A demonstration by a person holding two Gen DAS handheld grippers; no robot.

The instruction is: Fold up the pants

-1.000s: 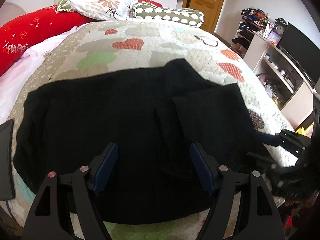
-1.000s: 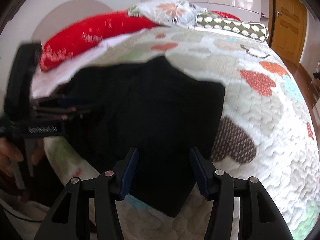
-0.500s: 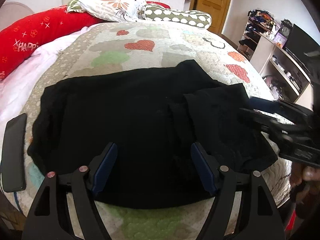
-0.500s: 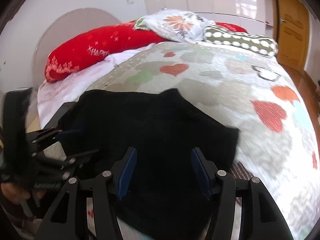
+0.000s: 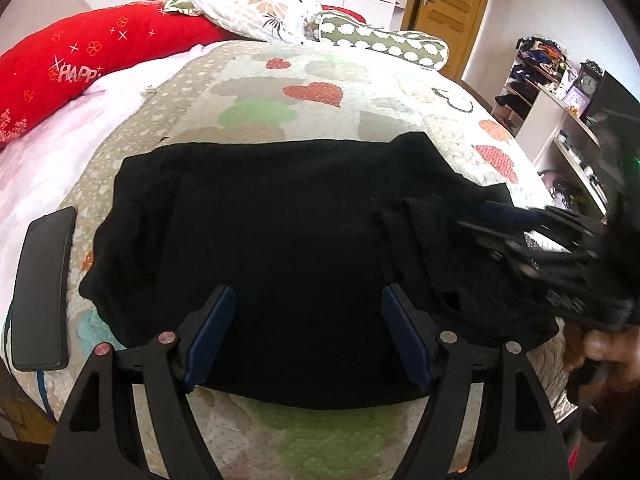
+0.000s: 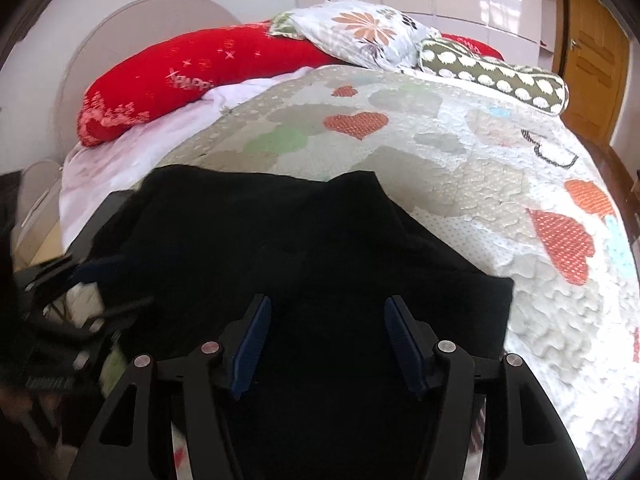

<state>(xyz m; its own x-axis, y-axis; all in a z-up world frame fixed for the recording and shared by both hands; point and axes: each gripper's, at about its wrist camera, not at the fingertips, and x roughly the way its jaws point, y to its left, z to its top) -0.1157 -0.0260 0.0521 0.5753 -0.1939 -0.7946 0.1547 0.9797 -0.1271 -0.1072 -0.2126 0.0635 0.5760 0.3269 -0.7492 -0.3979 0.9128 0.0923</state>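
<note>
Black pants [image 5: 288, 232] lie folded flat across the heart-patterned quilt [image 5: 320, 92], with a smaller flap folded over at their right end. My left gripper [image 5: 307, 300] hovers open over their near edge, nothing between its blue pads. In the right wrist view the pants [image 6: 320, 240] fill the middle; my right gripper [image 6: 327, 312] hangs over them, its jaws opening with no cloth pinched. The right gripper [image 5: 480, 218] shows blurred over the pants' right end in the left view. The left gripper [image 6: 112, 286] shows blurred at the pants' left edge.
A dark phone [image 5: 40, 288] lies on the bed's left edge beside the pants. A red bolster [image 5: 80, 64], a floral pillow [image 5: 256, 4] and a spotted bolster [image 5: 384, 40] line the far side. Shelves [image 5: 560, 120] and a wooden door [image 5: 452, 12] stand to the right.
Both grippers have drawn back from the pants, so more of the quilt shows. The right gripper's jaws have spread wider. The left gripper's jaws stand as before.
</note>
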